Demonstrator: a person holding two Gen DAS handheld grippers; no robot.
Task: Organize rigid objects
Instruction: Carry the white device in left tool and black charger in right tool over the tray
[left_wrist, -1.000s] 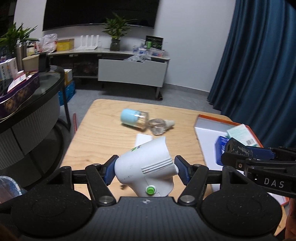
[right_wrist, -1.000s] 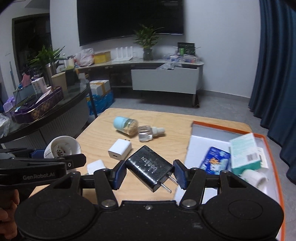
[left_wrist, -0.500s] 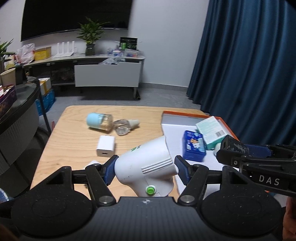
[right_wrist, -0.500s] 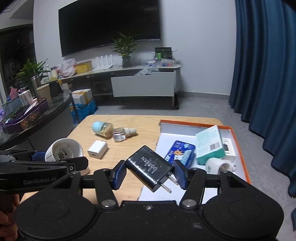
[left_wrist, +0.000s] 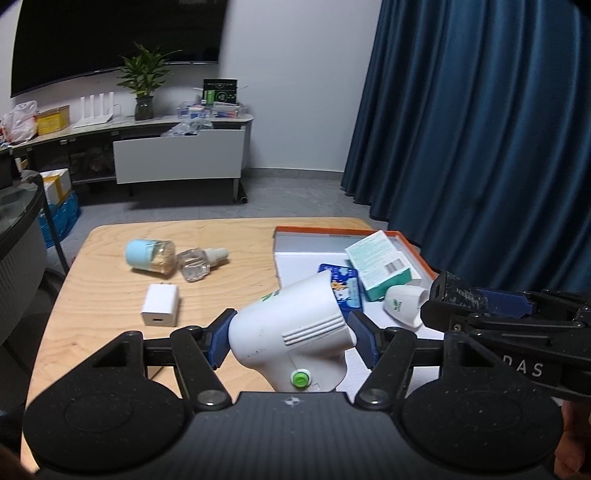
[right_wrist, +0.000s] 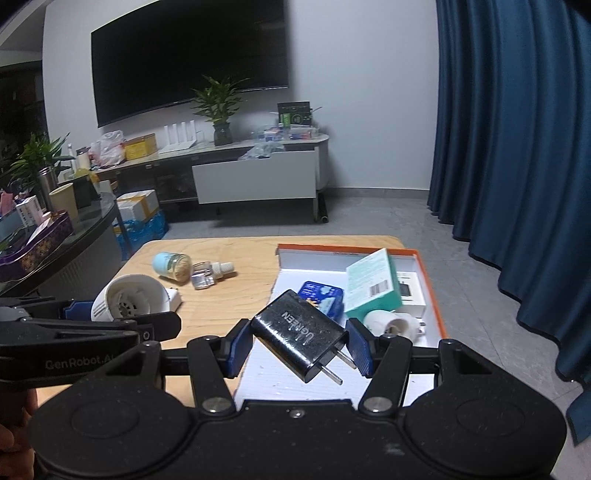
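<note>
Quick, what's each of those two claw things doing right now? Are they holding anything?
Left gripper: closed on a white plastic device with a green button.
Right gripper: closed on a black plug-in charger.

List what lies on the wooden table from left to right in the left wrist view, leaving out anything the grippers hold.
Blue-capped jar → white charger → clear bottle → orange-rimmed tray holding the blue tin, then the teal box.
</note>
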